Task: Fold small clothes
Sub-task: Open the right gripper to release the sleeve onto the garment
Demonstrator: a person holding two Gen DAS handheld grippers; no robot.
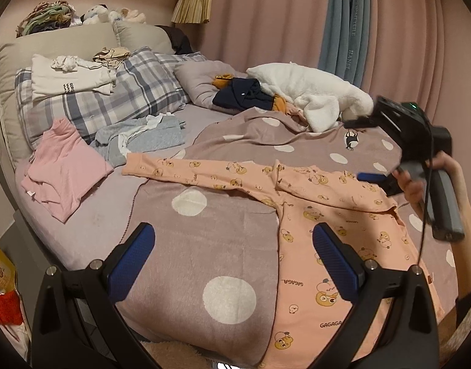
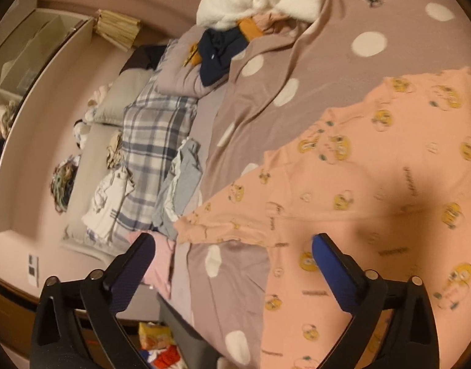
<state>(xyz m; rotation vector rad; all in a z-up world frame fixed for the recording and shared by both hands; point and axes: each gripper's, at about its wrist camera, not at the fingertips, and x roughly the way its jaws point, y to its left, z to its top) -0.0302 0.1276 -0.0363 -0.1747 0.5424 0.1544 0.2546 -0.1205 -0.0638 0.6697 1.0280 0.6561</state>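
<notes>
Nearest in the left wrist view, the left gripper [image 1: 233, 258] hangs with its blue-padded fingers wide apart and nothing between them, above the polka-dot blanket [image 1: 204, 246] and the hem edge of the peach printed top [image 1: 327, 246]. The top lies flat on the blanket from 5 o'clock toward the centre, one sleeve stretched out to 10 o'clock. At 3 o'clock a hand [image 1: 419, 181] holds the right gripper [image 1: 377, 181] over the top's far shoulder; in the right wrist view its fingers [image 2: 333, 270] stand fully spread above the fabric, gripping nothing. Farther off: a pink garment [image 1: 66, 172] at 9 o'clock, grey clothes [image 1: 143, 138], a plaid pillow [image 1: 112, 92], a white fleece [image 1: 312, 92] at 1 o'clock
</notes>
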